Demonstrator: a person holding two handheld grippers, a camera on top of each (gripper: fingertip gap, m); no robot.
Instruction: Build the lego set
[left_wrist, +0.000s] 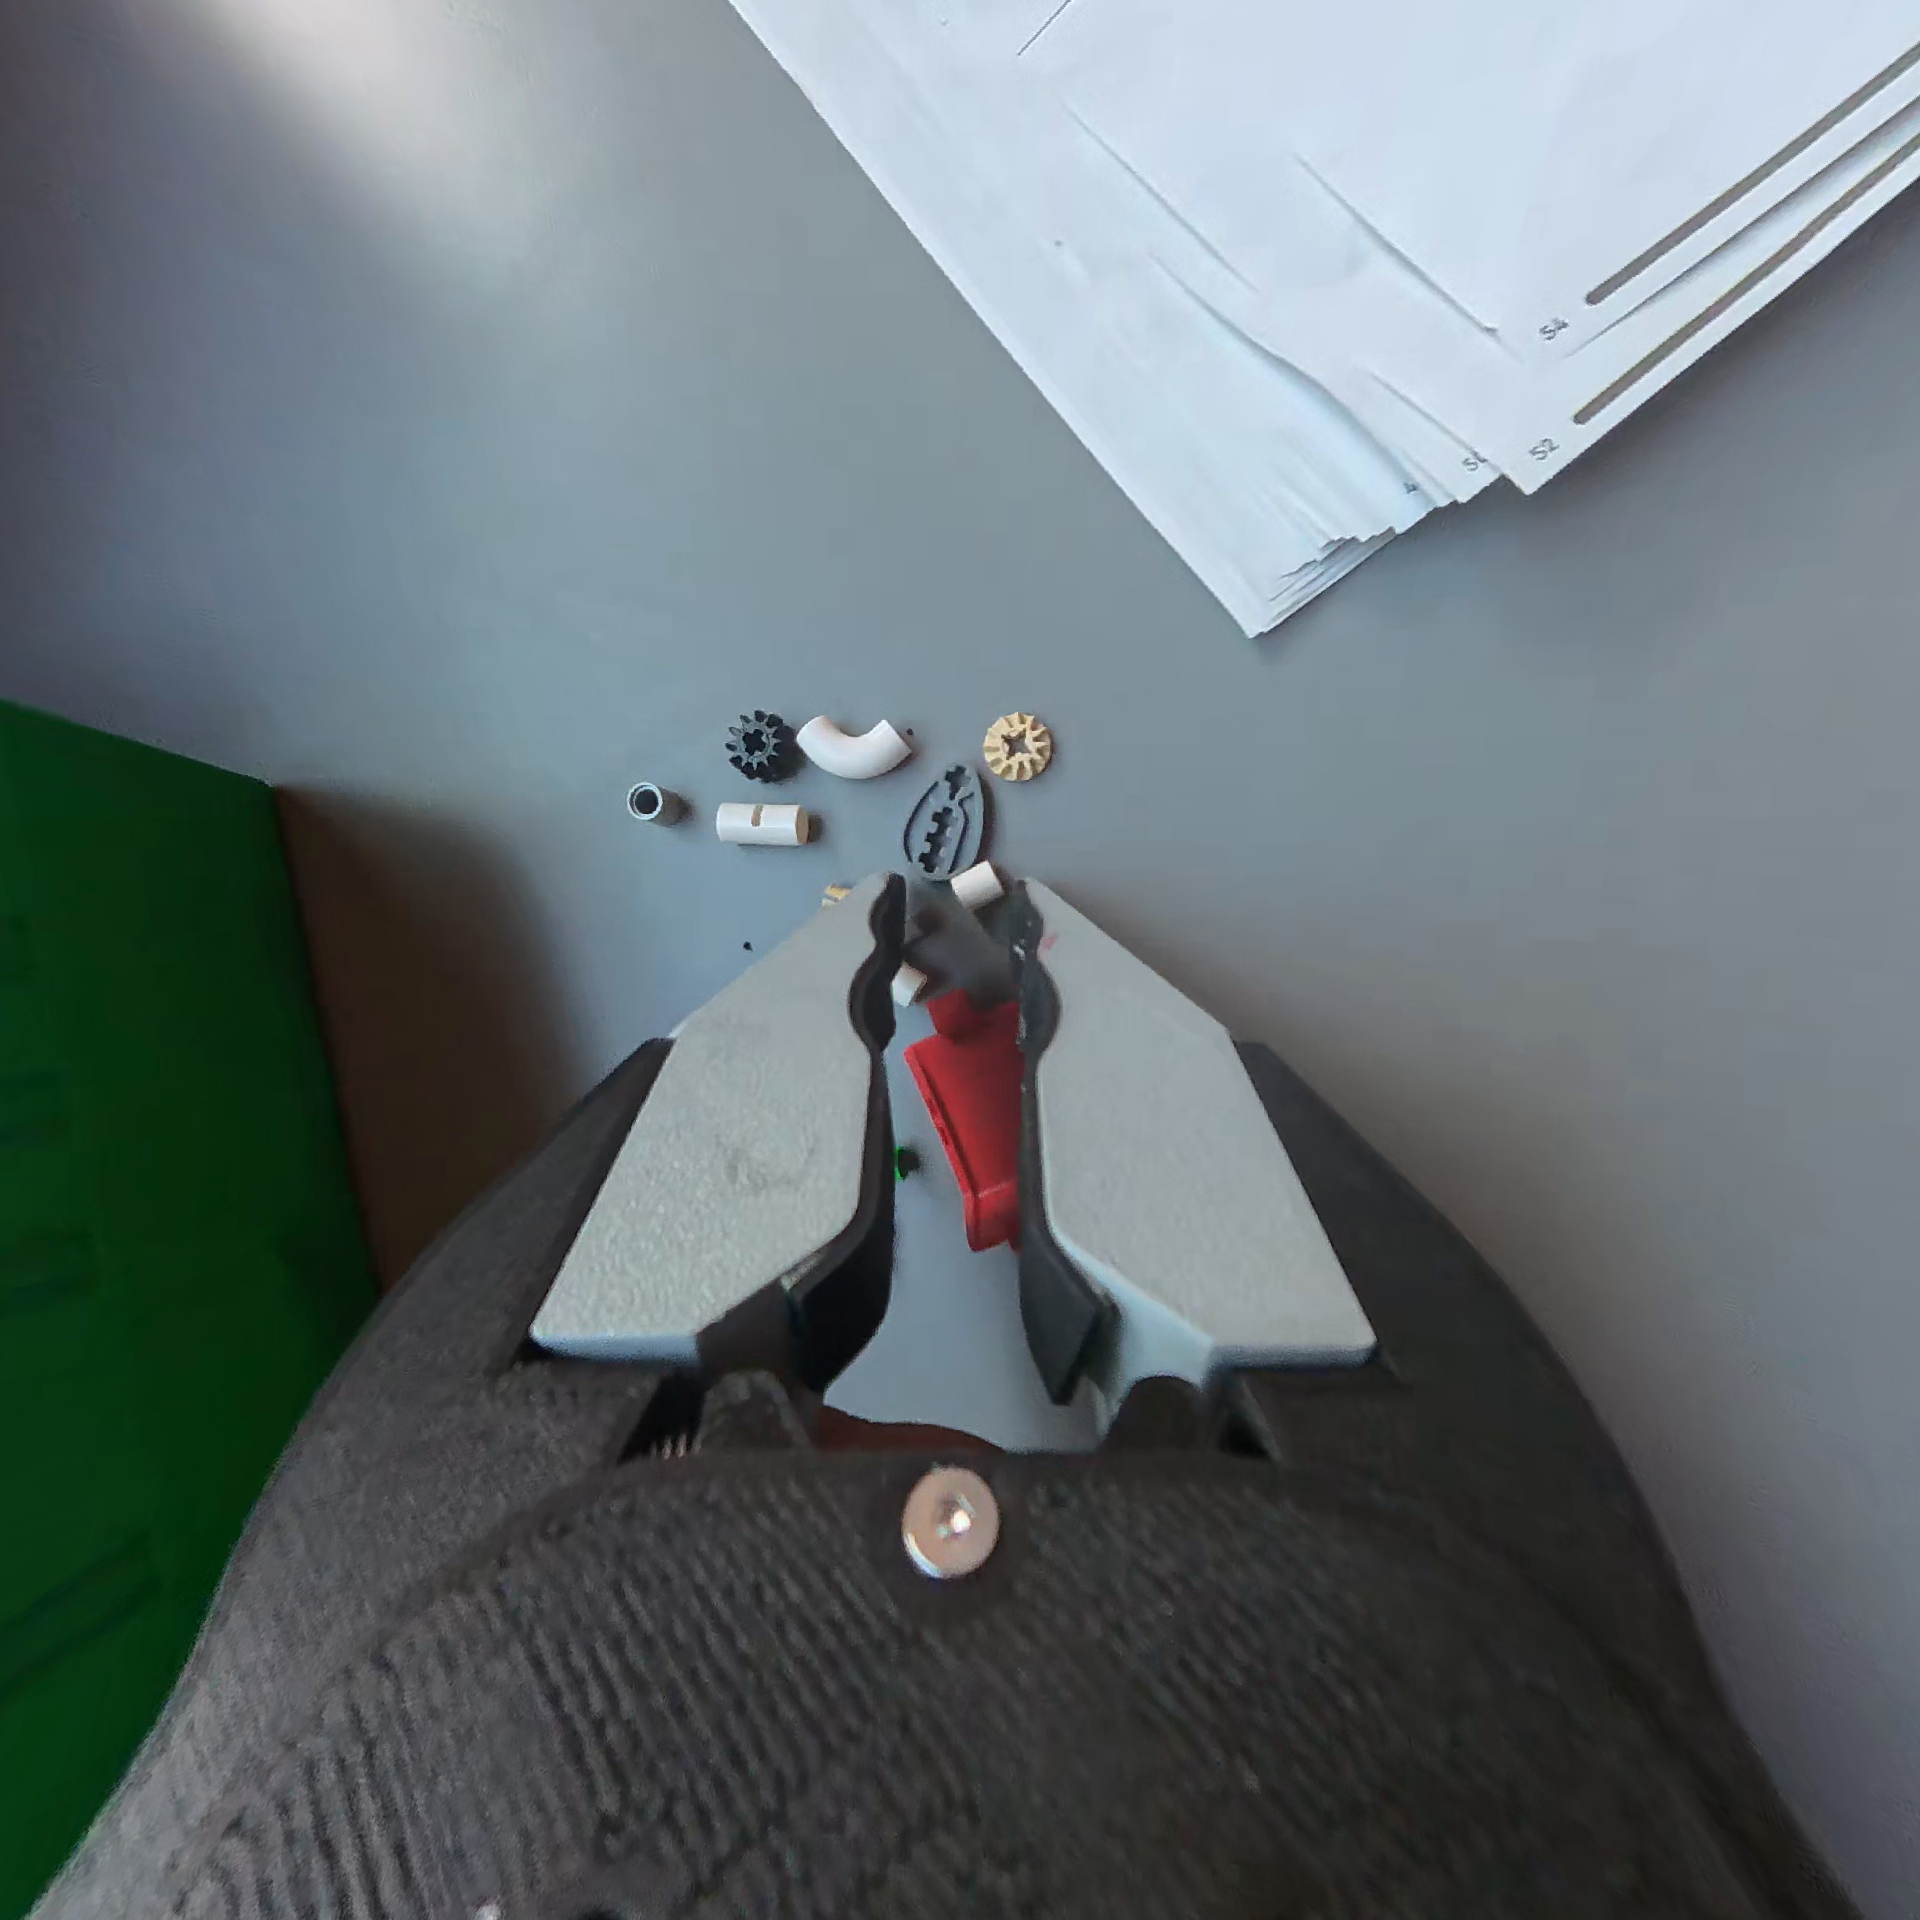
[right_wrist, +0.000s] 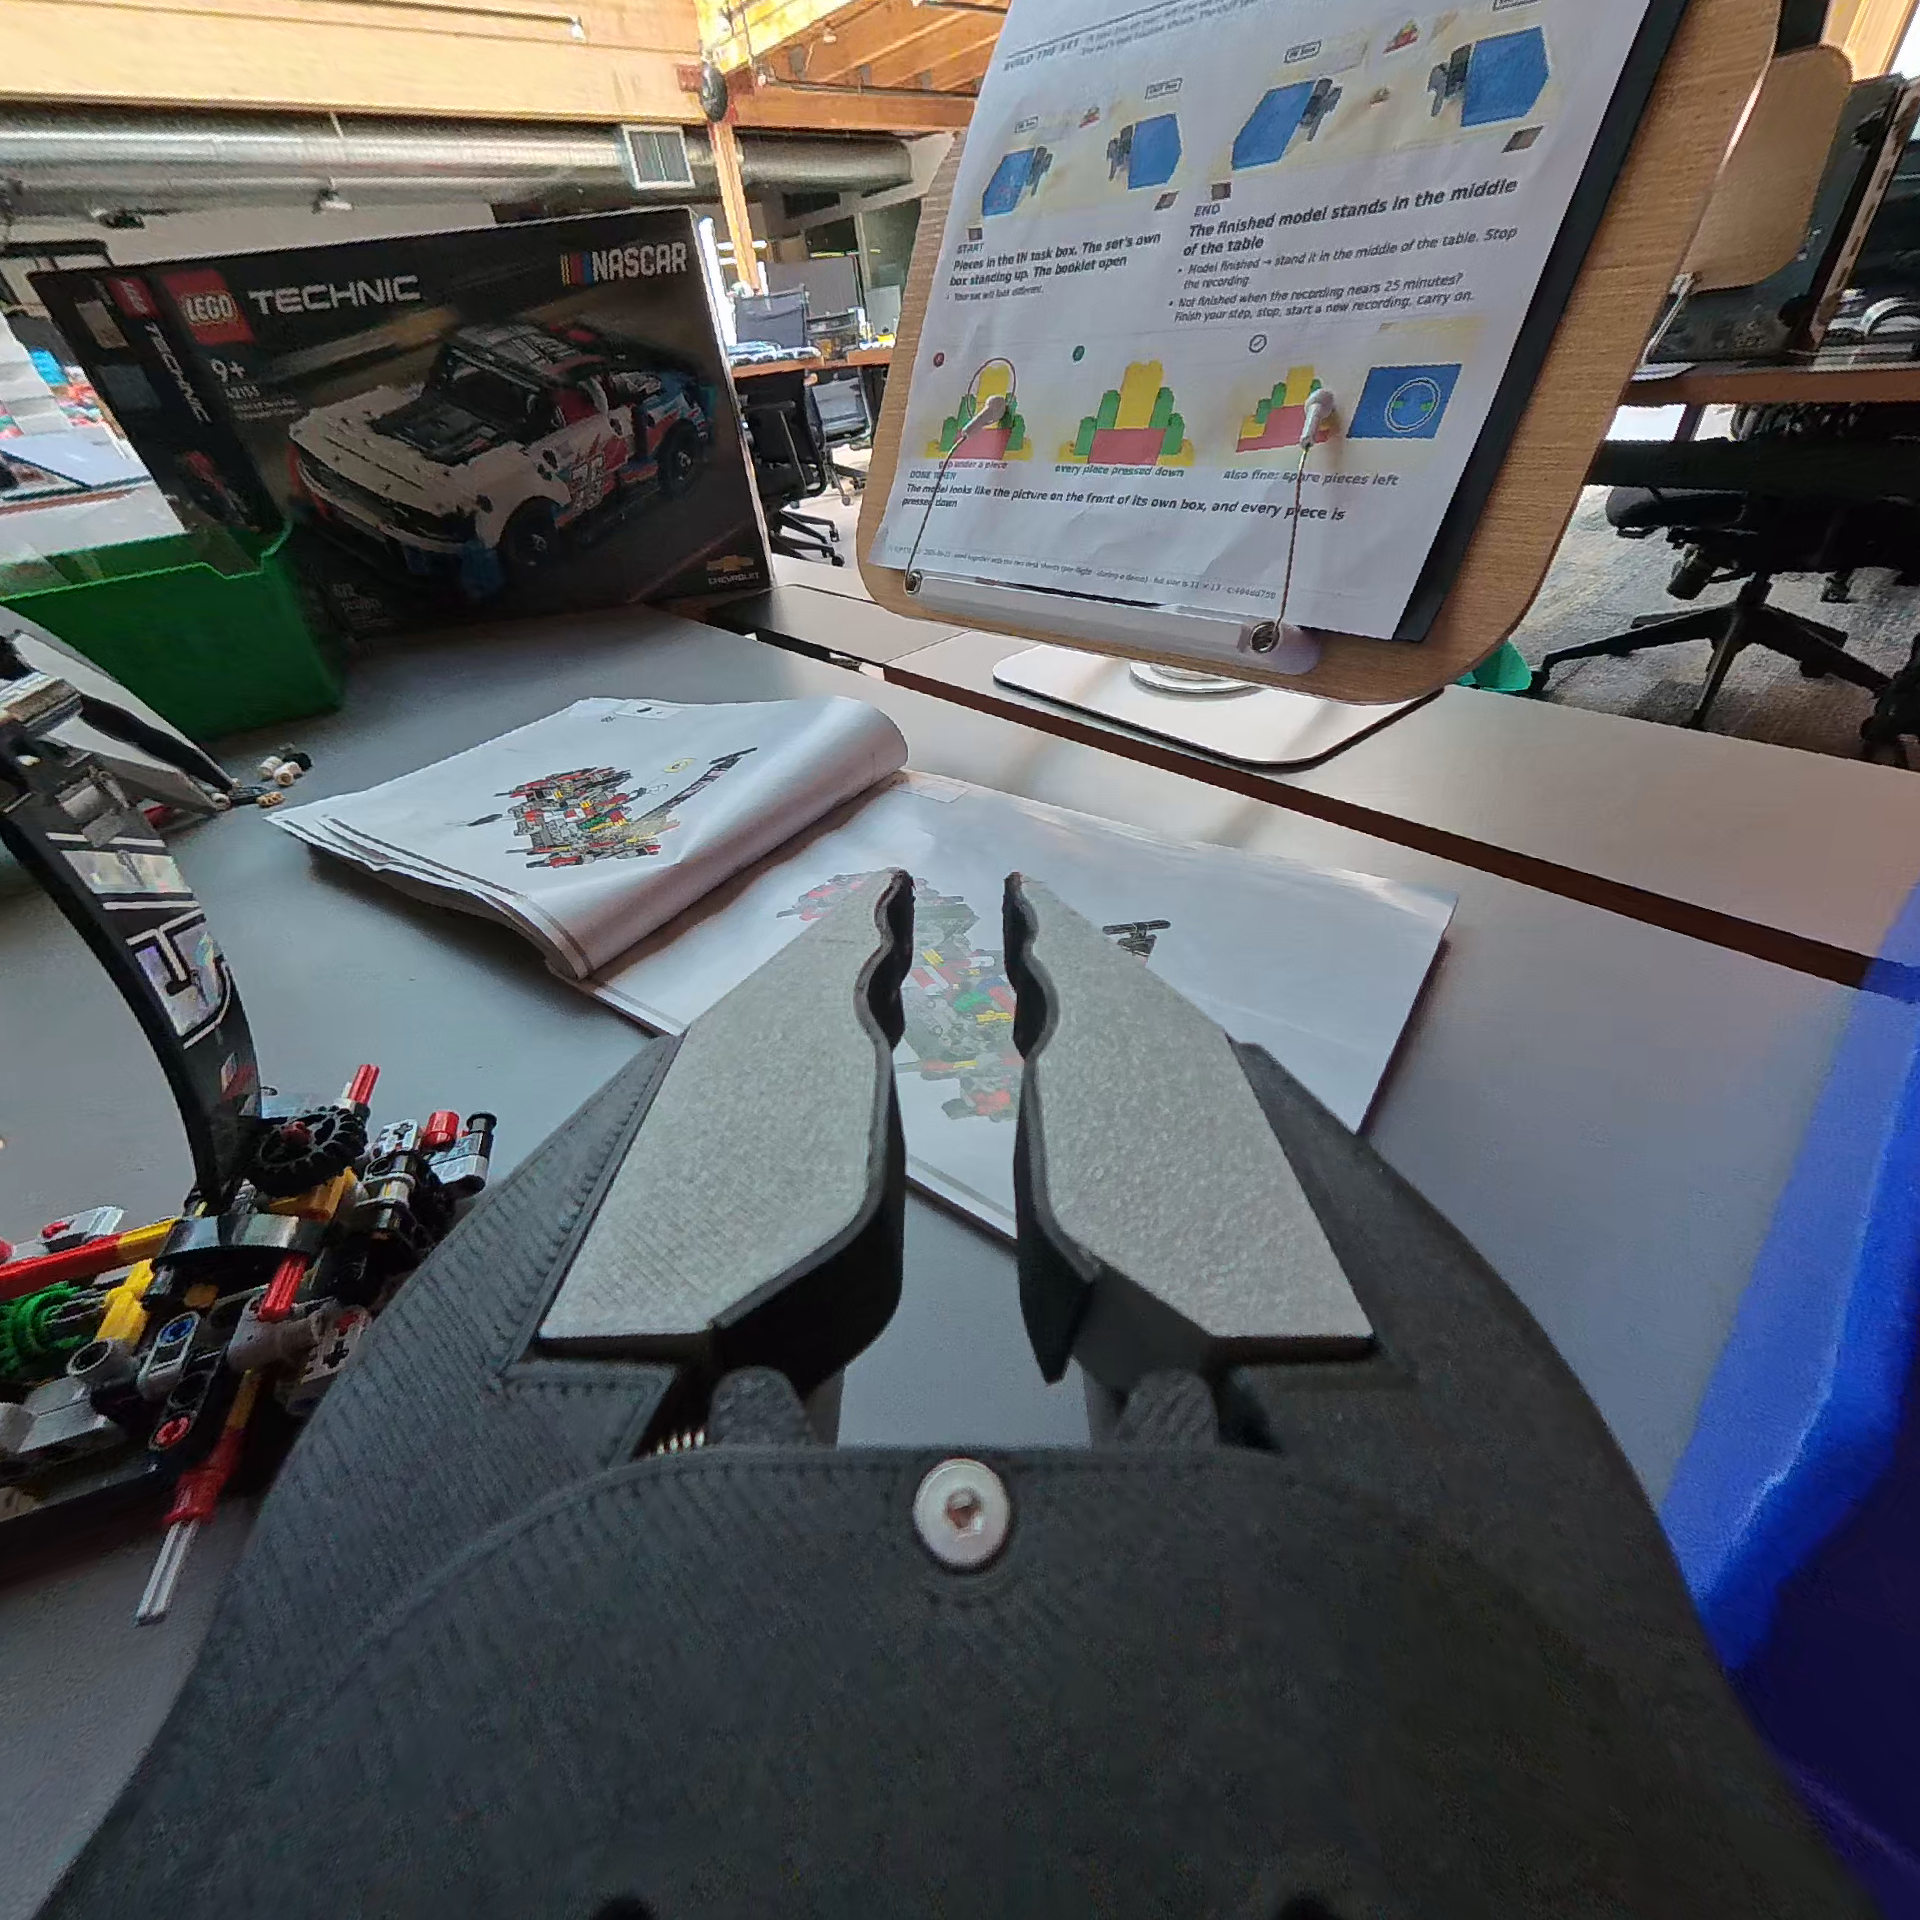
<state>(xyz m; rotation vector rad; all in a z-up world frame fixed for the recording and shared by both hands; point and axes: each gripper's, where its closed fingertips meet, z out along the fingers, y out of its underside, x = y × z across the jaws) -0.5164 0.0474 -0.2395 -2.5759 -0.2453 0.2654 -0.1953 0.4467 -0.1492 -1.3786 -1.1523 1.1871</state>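
The left gripper (left_wrist: 956, 914) is pointed down at a grey table (left_wrist: 468, 468), and its jaws are closed narrowly on a small dark grey connector piece (left_wrist: 951, 951), which is pinched between the two black pads. White pin ends (left_wrist: 977, 885) project from that piece, and a red part (left_wrist: 971, 1122) is seen below it, between the fingers; whether the red part is attached to it cannot be told. Just beyond the fingertips a dark grey oval cam piece (left_wrist: 951, 826) lies flat on the table. Further out are seen a black gear (left_wrist: 756, 743), a white curved tube (left_wrist: 854, 746), a tan bevel gear (left_wrist: 1019, 744), a white slotted pin (left_wrist: 764, 823) and a small grey bush (left_wrist: 652, 802). A stack of white pages (left_wrist: 1351, 260) lies at the upper right.

The right gripper (right_wrist: 956, 894) is held above an open instruction booklet (right_wrist: 1247, 935) with a narrow gap between its fingers, and nothing is gripped. A partly built model (right_wrist: 239, 1226) stands to its left, near the table's edge. The set's box (right_wrist: 436, 416), a green bin (right_wrist: 177, 634) and a sheet on a wooden stand (right_wrist: 1247, 343) are seen behind.
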